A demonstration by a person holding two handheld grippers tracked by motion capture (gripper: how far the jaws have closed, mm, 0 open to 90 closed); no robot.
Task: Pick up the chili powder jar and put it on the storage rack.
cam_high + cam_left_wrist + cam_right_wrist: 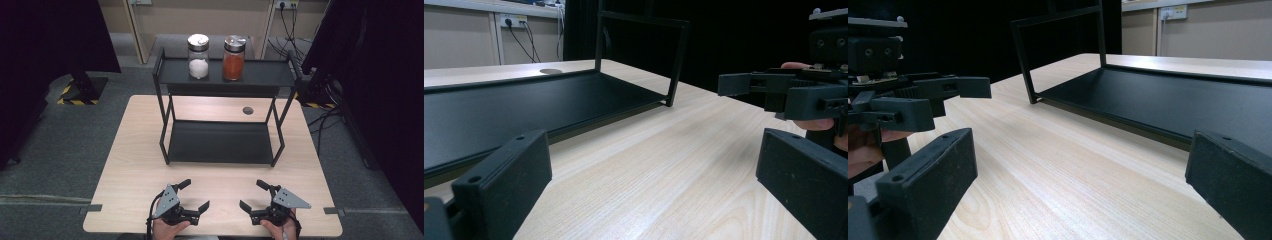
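**Both tongs spread at the near edge, jars up on the top shelf**

In the high view the left gripper (194, 195) and the right gripper (253, 194) sit at the bottom centre of the frame, low over the wooden table (125, 165), each with its jaws spread wide and nothing between them. They angle toward one another (each gripper view catches the other tool at its edge: the right gripper (789, 92) from the left, the left gripper (923, 97) from the right).

The things nearest to hand are two jars on the top shelf of the black rack (165, 72), in the upper centre of the frame. The jar of white powder (198, 56) stands left, the jar of orange-red powder (233, 58) just beside it to the right, both upright with their long axes vertical and not touching.

From the tongs the jars lie straight ahead and well apart, past the rack's empty lower shelf (220, 142) and higher than the grippers. The white jar lines up roughly with the left gripper, the red jar more with the right. So, by my reading, each hand is about equally placed for its own jar, and any reach has to climb over the shelf's front rail and close on the jar from the side.
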